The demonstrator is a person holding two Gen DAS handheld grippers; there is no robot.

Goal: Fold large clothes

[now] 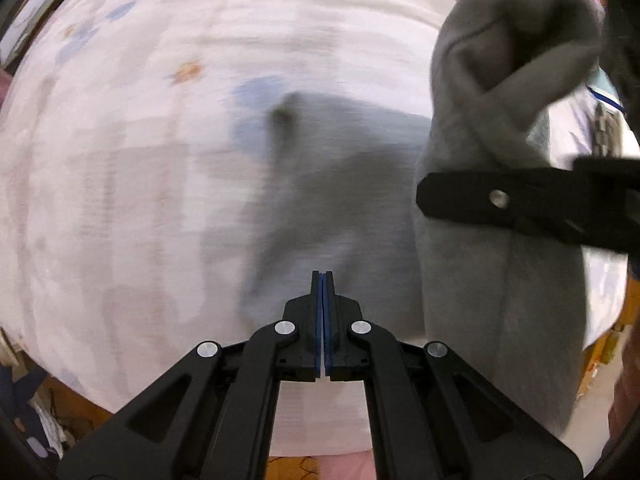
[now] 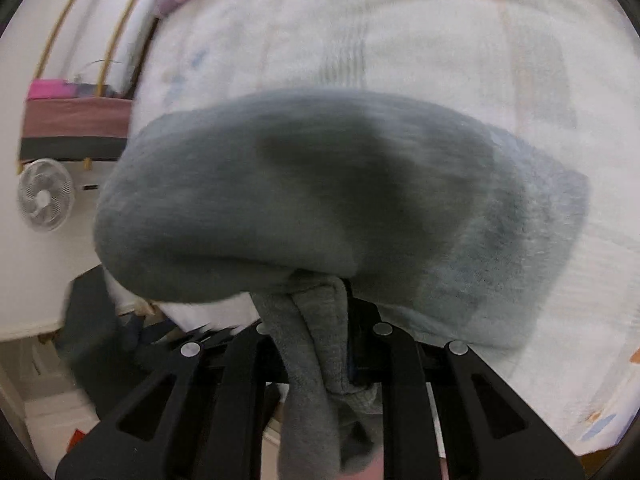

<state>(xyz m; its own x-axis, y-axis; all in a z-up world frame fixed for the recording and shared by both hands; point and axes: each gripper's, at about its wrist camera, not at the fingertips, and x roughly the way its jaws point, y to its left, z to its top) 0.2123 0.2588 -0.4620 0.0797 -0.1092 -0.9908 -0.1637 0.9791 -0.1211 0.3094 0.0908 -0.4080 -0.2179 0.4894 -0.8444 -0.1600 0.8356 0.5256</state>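
Note:
A grey fleece garment (image 2: 248, 200) hangs bunched above the bed, and my right gripper (image 2: 320, 312) is shut on a thick fold of it; the cloth hides the fingertips. In the left wrist view the same grey garment (image 1: 492, 248) dangles at the right, with the right gripper's black finger (image 1: 496, 199) clamped across it. My left gripper (image 1: 322, 280) points straight down over the bed, its blue pads pressed together with nothing between them. It is left of the garment and apart from it.
A white bedsheet (image 1: 160, 160) with faint floral print covers the bed below both grippers. A white fan (image 2: 46, 194) and a pink and dark striped box (image 2: 76, 128) stand beside the bed at the left. Clutter lies on the floor by the bed's edge.

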